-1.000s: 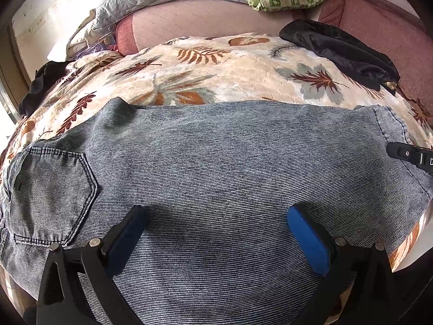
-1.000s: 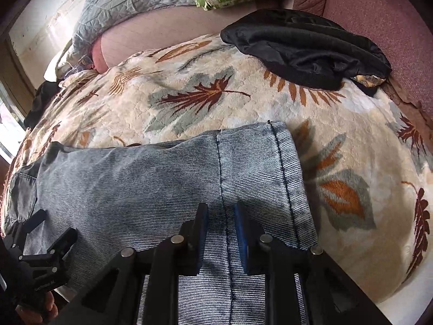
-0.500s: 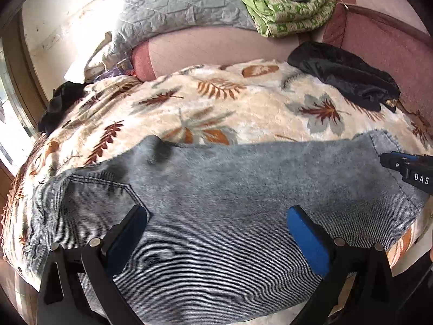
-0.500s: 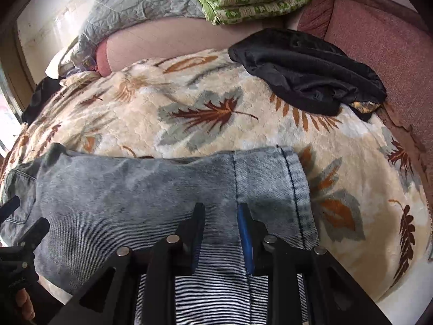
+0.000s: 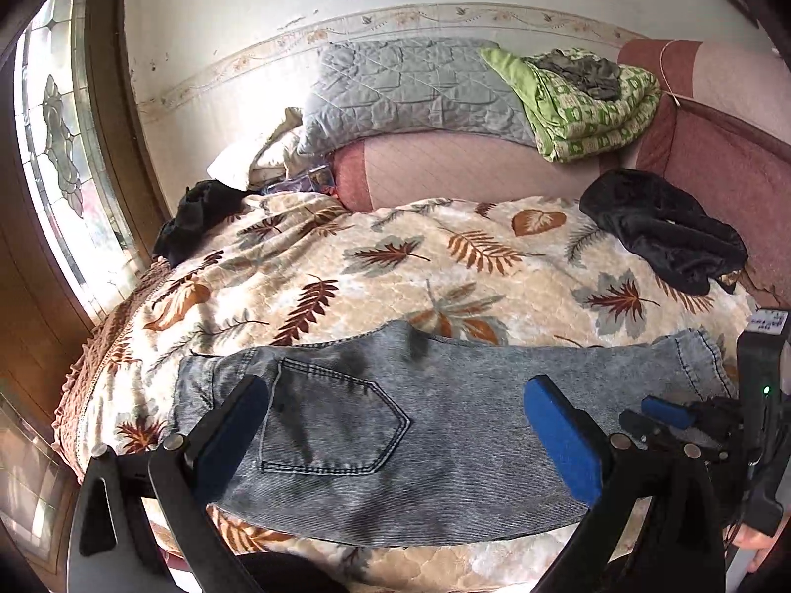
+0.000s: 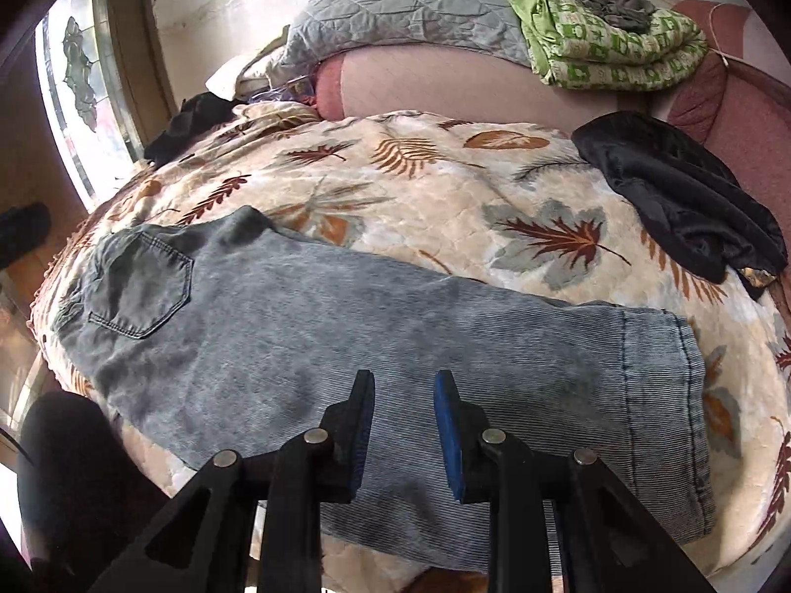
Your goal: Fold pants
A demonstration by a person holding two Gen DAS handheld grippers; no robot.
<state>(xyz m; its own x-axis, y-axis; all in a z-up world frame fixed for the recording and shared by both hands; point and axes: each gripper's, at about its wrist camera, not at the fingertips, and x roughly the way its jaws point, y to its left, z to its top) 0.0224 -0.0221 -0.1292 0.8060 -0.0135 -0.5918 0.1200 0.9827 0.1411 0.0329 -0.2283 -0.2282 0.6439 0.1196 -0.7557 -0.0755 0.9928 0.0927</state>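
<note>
Below each hand-held gripper point(image 6: 403, 432) — folded jeans point(image 6: 375, 336) flat, untouched.

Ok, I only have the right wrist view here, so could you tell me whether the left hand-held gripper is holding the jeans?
Observer: No, the left hand-held gripper is wide open, with the jeans lying flat beyond its fingers and nothing pinched.
Operator: Thank you; which end does it face?
Observer: The waist end; the back pocket sits just beside its left finger.
Operator: And can you see my gripper from there?
Observer: Yes, the right hand-held gripper shows at the right edge, near the hem.
</note>
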